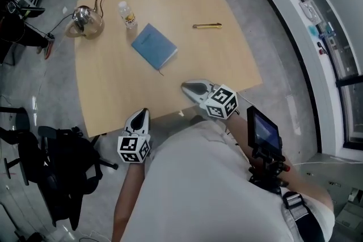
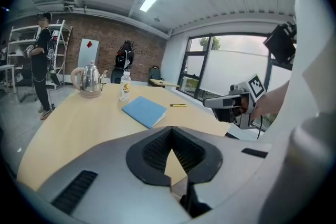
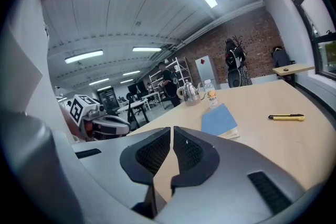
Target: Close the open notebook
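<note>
A blue notebook (image 1: 154, 46) lies closed and flat on the light wooden table (image 1: 113, 93), a little back from its middle. It also shows in the left gripper view (image 2: 144, 110) and in the right gripper view (image 3: 219, 119). My left gripper (image 1: 140, 117) hovers at the table's near edge, jaws shut with nothing between them (image 2: 171, 129). My right gripper (image 1: 188, 87) hangs over the near edge to the right, also shut and empty (image 3: 171, 131). Both are well short of the notebook, and each shows in the other's view.
A metal kettle (image 1: 85, 21) and a small water bottle (image 1: 129, 14) stand at the table's far left. A yellow utility knife (image 1: 207, 25) lies far right of the notebook. A black chair (image 1: 62, 167) stands left of me. A person (image 2: 42, 60) stands beyond the table.
</note>
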A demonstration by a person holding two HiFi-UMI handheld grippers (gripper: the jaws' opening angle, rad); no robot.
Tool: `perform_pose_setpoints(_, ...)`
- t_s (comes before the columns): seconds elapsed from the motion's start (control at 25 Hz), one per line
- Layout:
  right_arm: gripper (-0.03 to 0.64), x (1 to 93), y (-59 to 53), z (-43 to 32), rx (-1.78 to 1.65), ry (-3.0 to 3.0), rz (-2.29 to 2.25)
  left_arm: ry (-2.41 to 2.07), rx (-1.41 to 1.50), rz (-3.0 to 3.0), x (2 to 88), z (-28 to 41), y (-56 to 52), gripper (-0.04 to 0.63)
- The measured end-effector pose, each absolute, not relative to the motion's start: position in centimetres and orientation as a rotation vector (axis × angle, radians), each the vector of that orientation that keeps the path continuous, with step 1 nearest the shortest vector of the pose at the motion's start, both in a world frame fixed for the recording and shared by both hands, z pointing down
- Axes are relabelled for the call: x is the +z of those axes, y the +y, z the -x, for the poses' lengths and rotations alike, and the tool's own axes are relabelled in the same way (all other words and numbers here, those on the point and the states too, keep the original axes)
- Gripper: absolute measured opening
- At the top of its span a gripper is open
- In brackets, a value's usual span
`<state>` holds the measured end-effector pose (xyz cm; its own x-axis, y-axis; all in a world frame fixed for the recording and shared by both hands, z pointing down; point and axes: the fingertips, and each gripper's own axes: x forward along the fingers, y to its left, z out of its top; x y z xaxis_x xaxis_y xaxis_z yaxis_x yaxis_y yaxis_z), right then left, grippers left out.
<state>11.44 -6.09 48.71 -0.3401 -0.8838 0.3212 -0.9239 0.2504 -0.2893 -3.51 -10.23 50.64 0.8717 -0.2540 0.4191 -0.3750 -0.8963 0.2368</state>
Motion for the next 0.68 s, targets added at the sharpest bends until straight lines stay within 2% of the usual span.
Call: perform_pose_setpoints(0.68, 0.015, 47.2, -2.0, -9.6, 0.555, -2.417, -1.788, -0.33, 0.543, -2.792, 50.1, 2.2, -7.0, 0.005)
